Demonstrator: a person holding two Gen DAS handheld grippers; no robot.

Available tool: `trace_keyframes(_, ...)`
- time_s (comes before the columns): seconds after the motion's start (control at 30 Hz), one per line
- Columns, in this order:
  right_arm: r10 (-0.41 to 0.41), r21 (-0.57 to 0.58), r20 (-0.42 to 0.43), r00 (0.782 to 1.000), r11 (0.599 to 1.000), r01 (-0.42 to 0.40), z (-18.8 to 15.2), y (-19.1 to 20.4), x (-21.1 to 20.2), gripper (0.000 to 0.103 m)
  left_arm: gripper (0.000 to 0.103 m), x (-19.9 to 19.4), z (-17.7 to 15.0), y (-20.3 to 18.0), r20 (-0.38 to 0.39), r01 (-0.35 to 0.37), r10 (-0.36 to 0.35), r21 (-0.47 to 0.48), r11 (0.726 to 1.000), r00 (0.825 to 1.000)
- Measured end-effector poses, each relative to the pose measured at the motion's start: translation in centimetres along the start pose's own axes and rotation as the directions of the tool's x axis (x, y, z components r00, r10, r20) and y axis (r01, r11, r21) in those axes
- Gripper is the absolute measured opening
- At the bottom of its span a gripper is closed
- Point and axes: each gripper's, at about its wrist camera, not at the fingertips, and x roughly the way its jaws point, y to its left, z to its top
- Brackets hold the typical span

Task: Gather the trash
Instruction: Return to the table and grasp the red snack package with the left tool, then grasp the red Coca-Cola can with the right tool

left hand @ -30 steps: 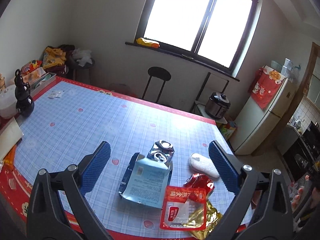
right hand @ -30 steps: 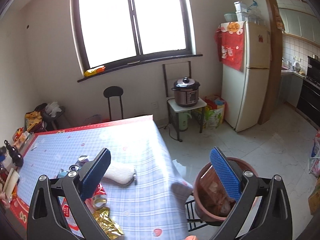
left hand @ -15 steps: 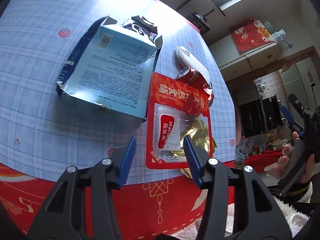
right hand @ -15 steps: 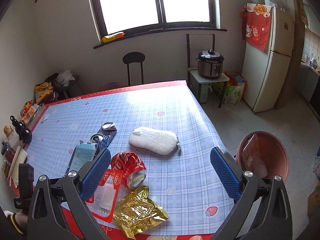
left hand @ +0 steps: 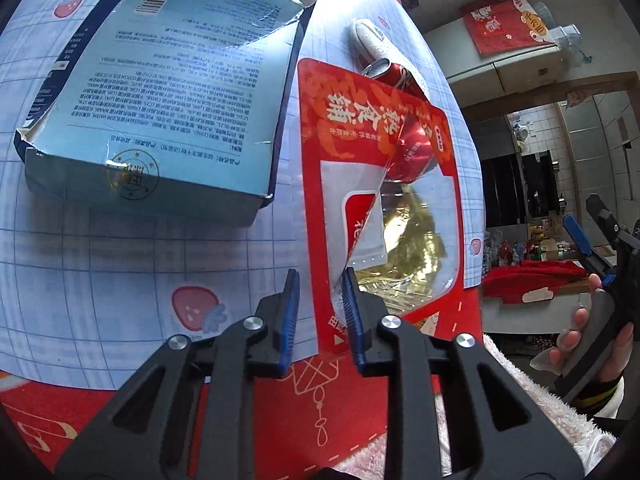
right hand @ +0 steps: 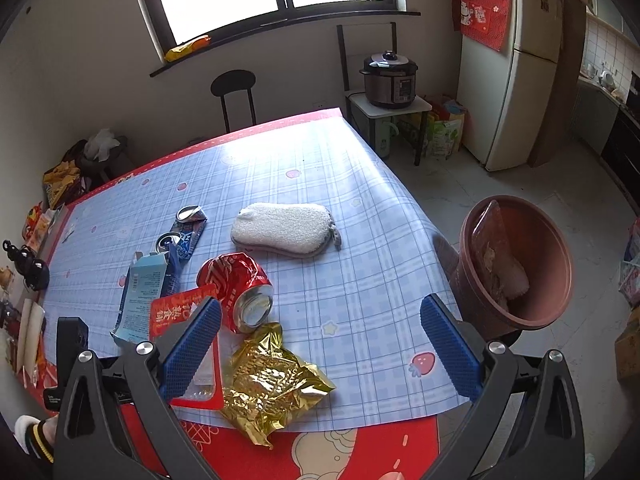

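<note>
Left gripper: jaws closing, narrow gap left; the near corner of the red snack pouch sits between the pads. The right-hand pad appears to meet the film, the other shows a sliver of tablecloth beside it, so not yet clamped, by my reading

Right gripper: jaws released wide, nothing between them, poised above the table's near edge over the gold foil wrapper

Pouch location: flat on the table at the near edge, partly over the gold wrapper and leaning against the crushed red can. Light-blue carton lies just beside it on the left; white scrubbing pad further back; flattened blue can behind the carton

Handling judgement, pouch:
- empty laminated film, very light, limp; will droop and swing once lifted
- glossy, likely slippery; needs a full pinch
- not fragile; creasing is harmless
- best hold: sealed bottom edge or corner, where the film is doubled and stiffest; the clear window looks thinner

Risk: the pouch may drag the gold wrapper or nudge the can as it peels off

Brown bin stands on the floor beyond the table's right side, already holding some waste
</note>
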Motion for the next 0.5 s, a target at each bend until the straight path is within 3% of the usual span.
trace_keyframes(0.1,-0.002,0.046,-0.032,0.999,0.999,0.004,-0.9,-0.6,0.7,0.098,0.017,-1.0,0.1,-0.9,0.024,-0.003,0.002,0.055,0.999,1.000)
trace_keyframes(0.27,0.016,0.128,-0.096,0.995,0.992,-0.004,-2.6,-1.1,2.1,0.098,0.016,-3.9,0.7,-2.8,0.102,-0.012,-0.005,0.162,0.987,0.995)
trace_keyframes(0.4,0.038,0.148,-0.102,0.994,0.989,-0.022,-3.3,-0.9,2.5,0.098,0.016,-6.6,2.0,-2.9,0.176,-0.015,-0.014,0.163,0.987,0.984)
trace_keyframes(0.5,0.034,0.121,-0.092,0.995,0.992,-0.022,-3.3,-0.5,2.9,0.098,0.016,-9.2,3.1,-2.3,0.255,-0.020,-0.015,0.135,0.991,0.967)
